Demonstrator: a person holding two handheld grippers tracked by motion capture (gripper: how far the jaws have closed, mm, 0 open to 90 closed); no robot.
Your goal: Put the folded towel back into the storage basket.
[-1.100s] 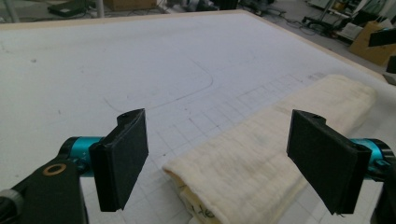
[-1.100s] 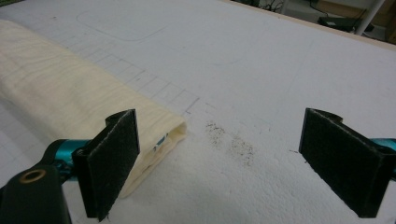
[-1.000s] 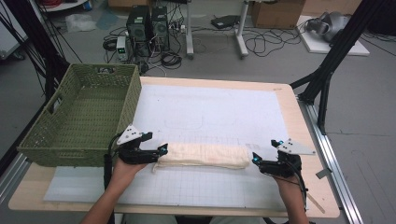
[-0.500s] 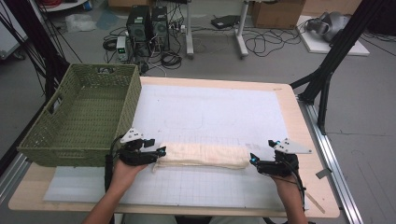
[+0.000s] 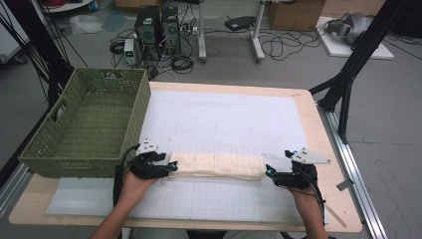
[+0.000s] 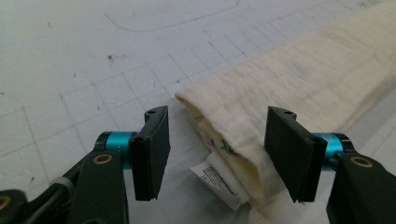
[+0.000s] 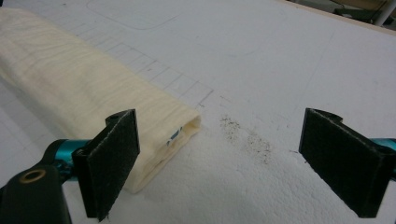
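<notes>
**Taking the folded cloth by both ends**

The cloth (image 5: 216, 166) lies folded into a long strip near my edge of the table (image 5: 318, 124), well apart from nothing but the basket's near corner. My left gripper (image 6: 215, 154) has its jaws around the cloth's left end; they have just been closing, but the pads stand clear of the fabric, so no grip yet. My right gripper (image 7: 243, 161) is wide open just off the right end, one jaw beside the fold, the other over bare mat (image 5: 229, 119).

To do this well, I judge I should push the left jaws further over the end so they catch every layer and not just the label (image 6: 219, 179), then bring the right gripper in square before pinching.

The basket (image 5: 87, 124) stands at the table's left, and I see nothing in it.
</notes>
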